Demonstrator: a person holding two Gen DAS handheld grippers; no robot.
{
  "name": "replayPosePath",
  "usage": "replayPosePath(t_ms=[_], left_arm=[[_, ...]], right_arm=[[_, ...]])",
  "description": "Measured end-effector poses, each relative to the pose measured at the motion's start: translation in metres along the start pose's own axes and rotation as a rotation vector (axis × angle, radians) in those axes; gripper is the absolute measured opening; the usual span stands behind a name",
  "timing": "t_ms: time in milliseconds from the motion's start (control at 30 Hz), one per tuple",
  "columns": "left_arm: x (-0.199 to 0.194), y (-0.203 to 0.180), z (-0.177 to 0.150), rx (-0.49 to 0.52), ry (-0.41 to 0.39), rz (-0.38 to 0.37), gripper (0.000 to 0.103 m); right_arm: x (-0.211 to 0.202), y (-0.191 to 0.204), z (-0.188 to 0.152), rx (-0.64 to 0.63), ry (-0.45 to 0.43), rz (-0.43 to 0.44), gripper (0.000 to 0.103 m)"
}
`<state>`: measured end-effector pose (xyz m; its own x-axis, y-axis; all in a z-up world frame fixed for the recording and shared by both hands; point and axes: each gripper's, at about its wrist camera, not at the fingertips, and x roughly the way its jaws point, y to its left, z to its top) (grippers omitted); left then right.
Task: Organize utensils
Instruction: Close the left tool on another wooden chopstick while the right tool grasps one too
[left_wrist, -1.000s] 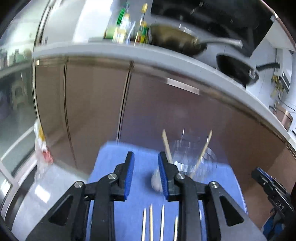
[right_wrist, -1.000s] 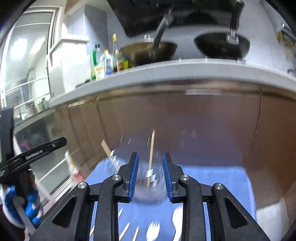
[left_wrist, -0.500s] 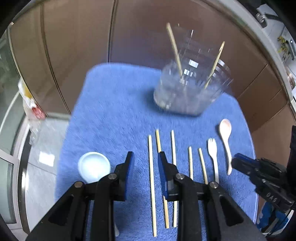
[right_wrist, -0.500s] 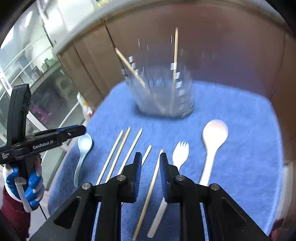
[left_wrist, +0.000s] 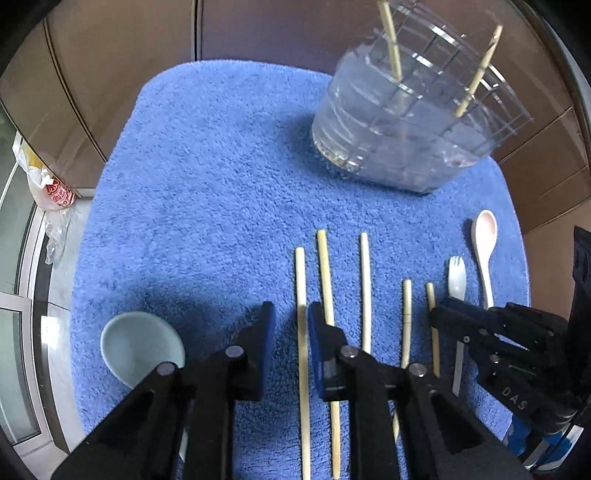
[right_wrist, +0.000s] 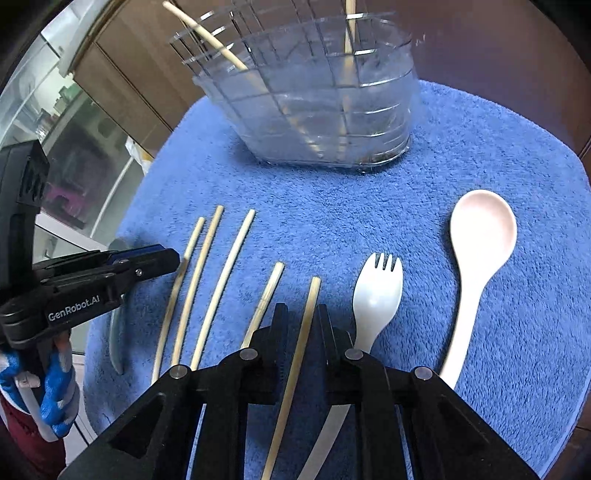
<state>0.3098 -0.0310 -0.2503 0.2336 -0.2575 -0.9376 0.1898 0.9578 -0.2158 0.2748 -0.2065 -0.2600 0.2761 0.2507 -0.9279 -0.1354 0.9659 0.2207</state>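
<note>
On a blue towel mat (left_wrist: 207, 192) lie several wooden chopsticks, a white spork (right_wrist: 376, 291), a pink spoon (right_wrist: 480, 236) and a pale blue spoon (left_wrist: 142, 347). A clear gridded holder (left_wrist: 399, 122) stands at the far side with two chopsticks upright in it. My left gripper (left_wrist: 291, 319) points down, open, straddling the leftmost chopstick (left_wrist: 300, 280) with room on both sides. My right gripper (right_wrist: 302, 317) is closing its jaws around the rightmost chopstick (right_wrist: 312, 295); a thin gap still shows beside the stick.
Brown cabinet doors (left_wrist: 122, 55) rise just behind the mat. A plastic bag (left_wrist: 48, 184) lies on the floor to the left, beside a glass door. A blue-gloved hand (right_wrist: 55, 387) holds the left gripper's handle.
Both grippers tipped downward and sank toward the mat; the counter and pans left view. Each now straddles a chopstick. The right jaws have narrowed.
</note>
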Motion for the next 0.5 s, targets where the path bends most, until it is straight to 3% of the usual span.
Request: replayPosePath(t_ms=[300, 500], left_arm=[[0.015, -0.018, 0.004, 0.041, 0.044, 0.061, 0.014], [0.023, -0.026, 0.011, 0.036, 0.076, 0.077, 0.014]], right_arm=[[0.017, 0.016, 0.01, -0.04, 0.04, -0.096, 0.013], [0.019, 0.022, 0.017, -0.023, 0.063, -0.103, 0.014]])
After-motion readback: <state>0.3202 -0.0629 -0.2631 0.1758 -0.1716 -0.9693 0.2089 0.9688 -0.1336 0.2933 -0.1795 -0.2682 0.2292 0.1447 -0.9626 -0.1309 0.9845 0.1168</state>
